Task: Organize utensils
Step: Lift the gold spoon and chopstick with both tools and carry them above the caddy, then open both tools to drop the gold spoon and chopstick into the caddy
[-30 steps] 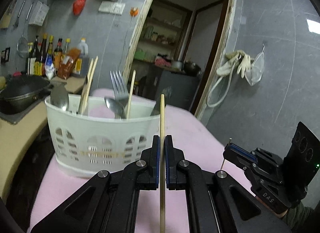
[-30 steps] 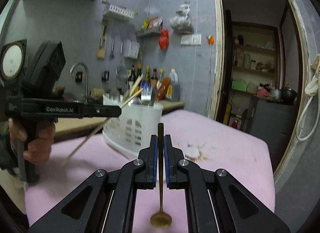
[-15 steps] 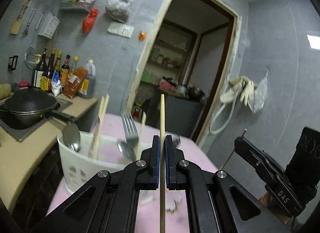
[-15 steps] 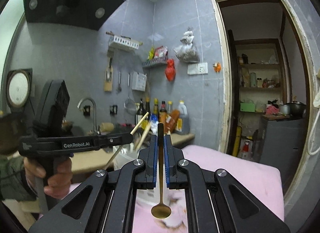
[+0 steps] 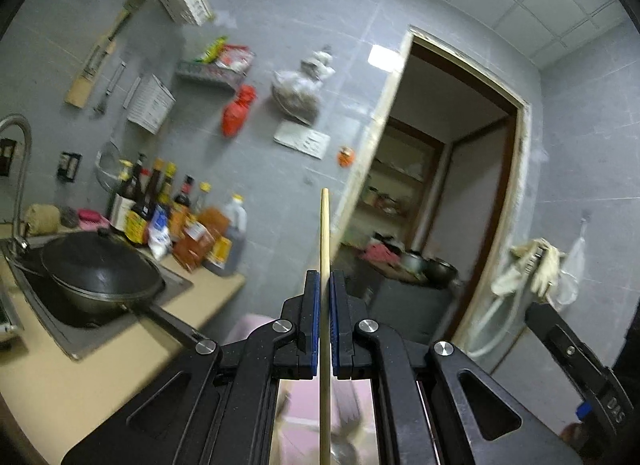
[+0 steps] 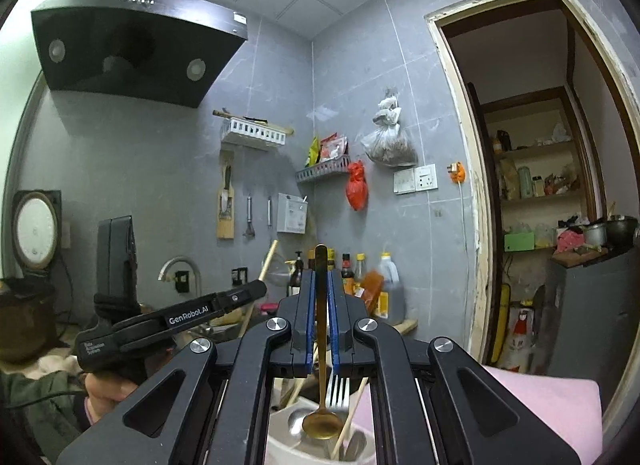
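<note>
My left gripper (image 5: 325, 277) is shut on a pale wooden chopstick (image 5: 325, 225) that stands upright between the blue pads. It hangs over blurred utensils (image 5: 348, 445) seen through the gap below. My right gripper (image 6: 321, 277) is shut on a gold spoon (image 6: 321, 423), handle up and bowl hanging down. The bowl hangs just above a white utensil holder (image 6: 286, 447) holding a fork (image 6: 338, 389) and chopsticks. The left gripper (image 6: 262, 288) shows in the right wrist view to the left, with its chopstick (image 6: 269, 259) angled up. The right gripper's body (image 5: 580, 369) shows at the left wrist view's right edge.
A black wok (image 5: 100, 273) sits on the stove at left, with sauce bottles (image 5: 176, 217) behind it on the beige counter (image 5: 80, 385). A range hood (image 6: 132, 49) hangs overhead. Pink cloth (image 6: 552, 397) covers the table. A doorway (image 6: 540, 185) opens at right.
Both grippers have risen with their utensils still held. The white holder has dropped from the middle of each view to beneath the grippers, and more wall and ceiling show.
</note>
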The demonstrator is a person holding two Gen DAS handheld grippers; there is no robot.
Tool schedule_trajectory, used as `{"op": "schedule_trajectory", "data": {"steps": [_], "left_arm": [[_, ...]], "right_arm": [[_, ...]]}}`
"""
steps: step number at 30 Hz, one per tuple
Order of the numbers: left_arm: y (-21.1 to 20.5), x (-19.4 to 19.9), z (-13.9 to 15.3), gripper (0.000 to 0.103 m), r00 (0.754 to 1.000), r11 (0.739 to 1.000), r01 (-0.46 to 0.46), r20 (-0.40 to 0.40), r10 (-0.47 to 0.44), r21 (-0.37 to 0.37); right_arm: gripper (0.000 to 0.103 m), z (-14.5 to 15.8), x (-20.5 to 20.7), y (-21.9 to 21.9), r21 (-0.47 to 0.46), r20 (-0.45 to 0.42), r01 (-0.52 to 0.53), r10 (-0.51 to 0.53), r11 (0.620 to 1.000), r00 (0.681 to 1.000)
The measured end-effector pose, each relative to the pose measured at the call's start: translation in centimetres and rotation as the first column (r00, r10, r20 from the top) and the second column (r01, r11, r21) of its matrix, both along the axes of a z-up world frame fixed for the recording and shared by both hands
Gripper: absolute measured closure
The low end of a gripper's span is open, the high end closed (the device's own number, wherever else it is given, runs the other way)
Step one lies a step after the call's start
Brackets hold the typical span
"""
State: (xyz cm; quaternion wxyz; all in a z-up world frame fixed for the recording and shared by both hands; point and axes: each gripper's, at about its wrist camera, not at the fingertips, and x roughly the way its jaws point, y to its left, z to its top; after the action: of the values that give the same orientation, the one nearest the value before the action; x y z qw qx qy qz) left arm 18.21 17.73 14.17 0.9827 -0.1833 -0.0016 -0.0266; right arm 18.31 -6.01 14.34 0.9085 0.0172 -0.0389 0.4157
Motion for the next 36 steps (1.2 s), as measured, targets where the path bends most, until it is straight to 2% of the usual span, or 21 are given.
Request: {"op": "schedule_trajectory", "data": {"steps": [5, 9, 27, 31, 36], "left_arm": [[2.1, 0.8, -0.7, 0.100, 0.998, 0.999, -0.039, 0.055, 0.038, 0.007], [2.9, 1.5, -1.7, 0.100, 0.995, 0.997, -0.071, 0.063, 0.071, 0.003], [0.1, 2.5, -5.6, 0.100, 0.987, 0.987, -0.144, 0.076, 0.138, 0.076], [-0.5, 2.2, -6.2, 0.100, 0.989, 0.984, -0.142, 0.064, 0.136, 0.103], [-1.0, 1.9, -7.2, 0.100, 0.993, 0.984, -0.119, 0.013, 0.118, 0.132]], "right_arm": [[0.099, -1.2, 1.1, 1.5, -0.015, 0.008, 0.023, -0.023, 1.000, 1.000], [0.099, -2.0, 1.7, 2.0, -0.017, -0.006, 0.024, -0.024, 1.000, 1.000], [0.099, -4.5, 4.0, 2.7, -0.066, -0.091, 0.013, -0.019, 0.998, 0.996], [0.099, -5.0, 4.1, 2.9, -0.084, -0.105, 0.015, -0.024, 0.996, 0.994], [0.099, -5.8, 4.4, 3.1, -0.101, -0.129, 0.018, -0.031, 0.995, 0.991]]}}
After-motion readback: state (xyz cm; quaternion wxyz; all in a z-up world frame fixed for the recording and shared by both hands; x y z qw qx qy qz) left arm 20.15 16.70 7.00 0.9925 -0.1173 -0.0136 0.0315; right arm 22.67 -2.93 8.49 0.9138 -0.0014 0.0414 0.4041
